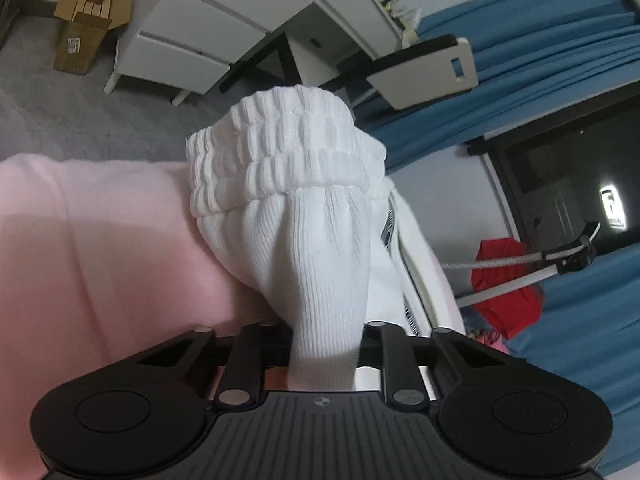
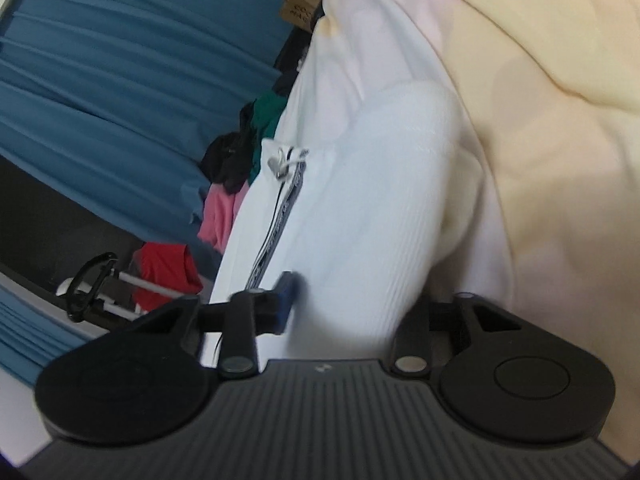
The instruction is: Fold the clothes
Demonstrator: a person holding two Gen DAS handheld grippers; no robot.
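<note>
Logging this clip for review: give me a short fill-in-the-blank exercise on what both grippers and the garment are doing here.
1. The left gripper is shut on a garment whose colour is ____.
2. The gathered, elastic-ribbed cuff shows in the ____ wrist view.
3. The cloth under the garment in that view, the sheet, is ____.
4. The curtains behind the right gripper are ____.

Missing words: white; left; pink; blue
</note>
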